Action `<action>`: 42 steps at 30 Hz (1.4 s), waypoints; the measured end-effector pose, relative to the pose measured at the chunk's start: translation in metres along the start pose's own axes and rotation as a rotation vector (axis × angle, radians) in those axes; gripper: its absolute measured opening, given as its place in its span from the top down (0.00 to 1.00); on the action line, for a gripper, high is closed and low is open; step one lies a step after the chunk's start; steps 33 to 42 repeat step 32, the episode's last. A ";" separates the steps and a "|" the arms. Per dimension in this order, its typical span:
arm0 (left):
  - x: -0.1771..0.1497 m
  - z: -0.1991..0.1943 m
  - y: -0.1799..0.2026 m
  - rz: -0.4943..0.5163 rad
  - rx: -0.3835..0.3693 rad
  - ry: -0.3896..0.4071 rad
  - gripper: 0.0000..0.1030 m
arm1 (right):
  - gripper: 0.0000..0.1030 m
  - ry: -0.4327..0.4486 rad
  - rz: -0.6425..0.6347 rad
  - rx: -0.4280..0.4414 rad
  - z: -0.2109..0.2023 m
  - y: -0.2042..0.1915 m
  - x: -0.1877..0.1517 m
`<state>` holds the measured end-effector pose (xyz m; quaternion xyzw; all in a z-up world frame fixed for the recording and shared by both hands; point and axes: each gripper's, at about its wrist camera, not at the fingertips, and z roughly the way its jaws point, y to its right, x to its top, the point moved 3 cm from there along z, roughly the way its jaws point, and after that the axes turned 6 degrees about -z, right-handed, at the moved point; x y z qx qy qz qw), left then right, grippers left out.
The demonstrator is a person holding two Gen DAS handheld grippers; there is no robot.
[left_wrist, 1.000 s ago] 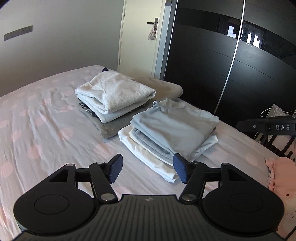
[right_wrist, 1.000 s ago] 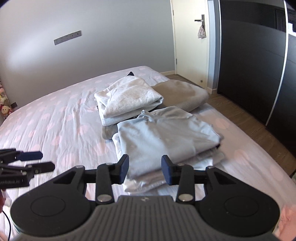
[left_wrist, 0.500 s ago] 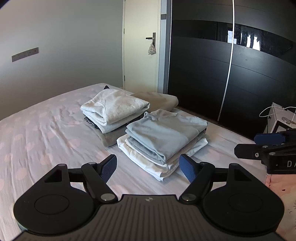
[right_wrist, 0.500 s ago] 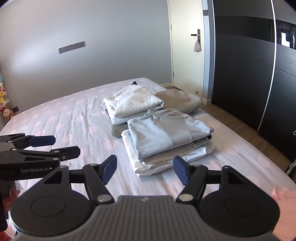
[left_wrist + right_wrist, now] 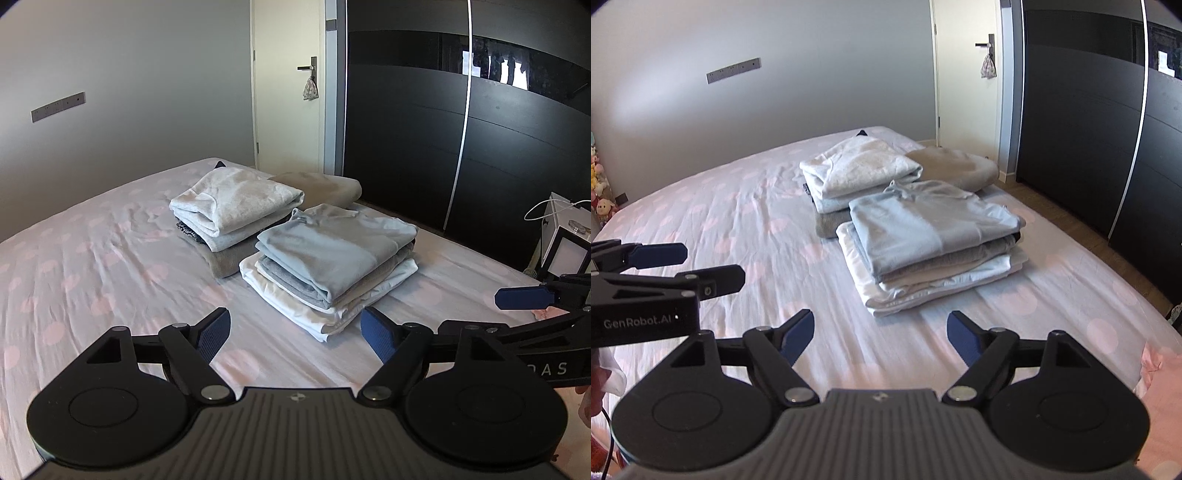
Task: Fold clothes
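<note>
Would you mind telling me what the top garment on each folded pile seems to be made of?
Pale blue top: probably smooth cotton jersey, matte, with fine soft creases. Cream sweater: likely thicker fleece or knit, faintly fuzzy, with bulky rounded folds. Neither can be confirmed by sight.

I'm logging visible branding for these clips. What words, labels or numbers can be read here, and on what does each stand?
"GenRobot.AI": white print on the side of the left tool, seen from the right wrist view.
"DAS": white letters on the side of the right tool, seen from the left wrist view; the start is cut off.
Small emblem on each tool's grey body: a logo, no readable letters.
Wall plate and clothes: no text legible.
</note>
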<state>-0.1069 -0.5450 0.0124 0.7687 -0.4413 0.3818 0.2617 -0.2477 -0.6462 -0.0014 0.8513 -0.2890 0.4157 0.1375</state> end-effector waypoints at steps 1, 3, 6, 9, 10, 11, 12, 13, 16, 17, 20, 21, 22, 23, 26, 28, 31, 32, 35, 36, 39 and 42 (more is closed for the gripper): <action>-0.001 0.002 0.000 -0.002 -0.003 -0.009 0.25 | 0.20 -0.008 0.000 0.001 0.002 0.000 -0.002; -0.004 0.006 0.002 -0.005 -0.008 -0.027 0.25 | 0.20 -0.015 0.001 0.002 0.004 0.000 -0.004; -0.007 0.012 0.004 -0.010 -0.011 -0.049 0.25 | 0.20 -0.021 0.003 0.001 0.006 0.001 -0.006; -0.009 0.014 0.005 -0.014 -0.013 -0.063 0.25 | 0.19 -0.020 0.004 -0.003 0.006 0.002 -0.007; -0.010 0.014 0.005 -0.014 -0.013 -0.064 0.25 | 0.18 -0.020 0.005 -0.004 0.006 0.003 -0.008; -0.010 0.014 0.006 -0.015 -0.013 -0.065 0.25 | 0.18 -0.020 0.007 -0.004 0.006 0.004 -0.008; -0.010 0.014 0.006 -0.015 -0.013 -0.067 0.25 | 0.18 -0.021 0.008 -0.004 0.006 0.004 -0.008; -0.010 0.014 0.006 -0.016 -0.013 -0.068 0.25 | 0.18 -0.020 0.008 -0.005 0.006 0.004 -0.008; -0.010 0.014 0.006 -0.017 -0.013 -0.072 0.25 | 0.18 -0.011 0.003 -0.010 0.004 0.003 -0.007; -0.010 0.014 0.006 -0.018 -0.013 -0.073 0.25 | 0.18 -0.008 0.000 -0.012 0.003 0.002 -0.007; -0.011 0.014 0.005 -0.025 -0.016 -0.078 0.25 | 0.18 -0.002 -0.005 -0.014 0.001 0.000 -0.006; -0.010 0.014 0.004 -0.030 -0.018 -0.079 0.25 | 0.18 -0.001 -0.005 -0.014 0.001 0.000 -0.006; -0.011 0.014 0.004 -0.032 -0.018 -0.079 0.25 | 0.18 0.000 -0.005 -0.013 0.000 -0.001 -0.006; -0.011 0.014 0.004 -0.028 -0.014 -0.077 0.25 | 0.18 0.000 -0.005 -0.014 0.000 -0.001 -0.006; -0.011 0.013 0.005 -0.019 -0.005 -0.073 0.25 | 0.18 0.002 -0.007 -0.019 0.000 -0.002 -0.006; -0.011 0.012 0.005 -0.015 -0.002 -0.071 0.25 | 0.18 0.005 -0.008 -0.020 -0.001 -0.002 -0.006; -0.011 0.011 0.004 -0.014 -0.005 -0.065 0.26 | 0.18 0.007 -0.007 -0.017 -0.002 -0.002 -0.006; -0.011 0.011 0.004 -0.014 -0.006 -0.064 0.26 | 0.18 0.008 -0.006 -0.015 -0.002 -0.002 -0.006; -0.011 0.011 0.004 -0.014 -0.006 -0.064 0.26 | 0.18 0.008 -0.006 -0.015 -0.002 -0.002 -0.006; -0.011 0.011 0.004 -0.014 -0.006 -0.064 0.26 | 0.18 0.008 -0.006 -0.015 -0.002 -0.002 -0.006; -0.011 0.011 0.004 -0.014 -0.006 -0.064 0.26 | 0.18 0.008 -0.006 -0.015 -0.002 -0.002 -0.006; -0.011 0.011 0.004 -0.014 -0.006 -0.064 0.26 | 0.18 0.008 -0.006 -0.015 -0.002 -0.002 -0.006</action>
